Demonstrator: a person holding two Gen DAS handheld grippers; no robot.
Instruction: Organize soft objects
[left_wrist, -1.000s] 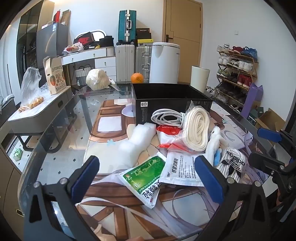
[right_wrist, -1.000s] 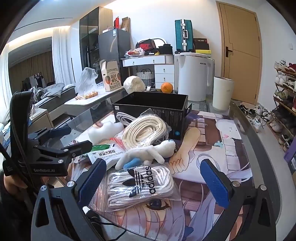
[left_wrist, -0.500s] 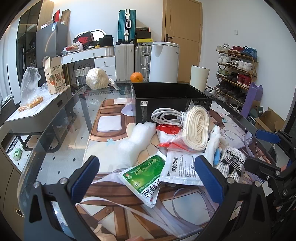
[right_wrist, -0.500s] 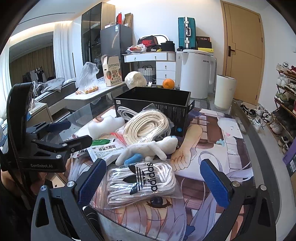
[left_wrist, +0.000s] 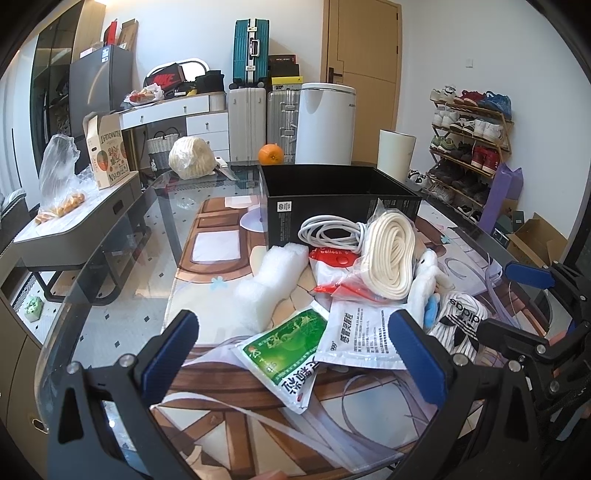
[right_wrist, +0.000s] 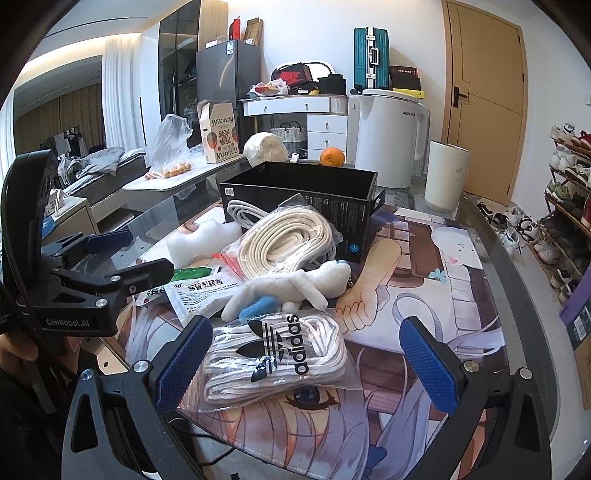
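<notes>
Both claws, the left claw (left_wrist: 291, 354) and the right claw (right_wrist: 306, 354), were released and empty. The bagged laces (right_wrist: 277, 358) lay on the counter (right_wrist: 480, 258) between the right fingers, the black box (right_wrist: 295, 192) at twelve o'clock. Best to pinch mid-bundle, not the loose plastic.

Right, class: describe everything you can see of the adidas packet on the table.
The adidas packet is a clear, crinkly plastic bag printed with a black trefoil logo and lettering, holding coiled white laces or cord. It lies flat on the printed mat, between the open right gripper's blue pads. A white plush toy lies just behind it, apparently overlapping its far edge.
</notes>
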